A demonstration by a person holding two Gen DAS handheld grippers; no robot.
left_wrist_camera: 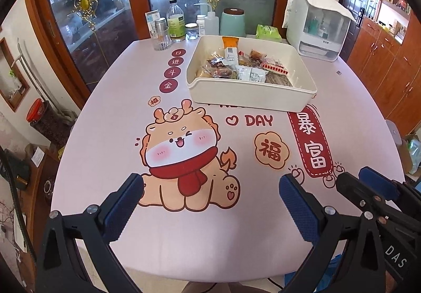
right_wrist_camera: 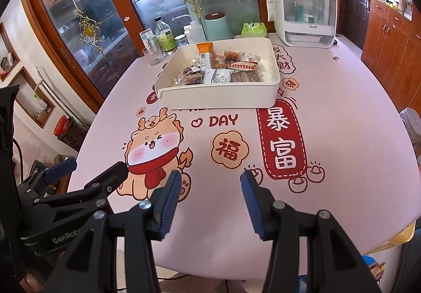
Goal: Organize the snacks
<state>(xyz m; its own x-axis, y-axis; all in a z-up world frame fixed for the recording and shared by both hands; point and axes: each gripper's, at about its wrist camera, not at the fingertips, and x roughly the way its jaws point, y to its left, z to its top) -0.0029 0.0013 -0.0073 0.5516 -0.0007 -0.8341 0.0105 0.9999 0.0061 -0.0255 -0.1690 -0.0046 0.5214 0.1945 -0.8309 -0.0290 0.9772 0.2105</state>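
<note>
**Snacks in tray, both grippers empty**

Snack packets (left_wrist_camera: 236,66) piled inside white tray (left_wrist_camera: 250,98), well ahead of the fingertips, beyond the cartoon dragon (left_wrist_camera: 184,156) on the pink tablecloth (left_wrist_camera: 210,240). Left gripper (left_wrist_camera: 210,187) tilted down over near table edge, fingers wide apart, nothing between. Right gripper (right_wrist_camera: 210,182) just beside, same tilt, fingers apart, empty.

The box (left_wrist_camera: 250,98) sits in the upper middle of the frame, on the table (left_wrist_camera: 184,240). The snacks (left_wrist_camera: 236,66) lie in it. Bottles (left_wrist_camera: 175,20) stand behind it, at its left.
</note>
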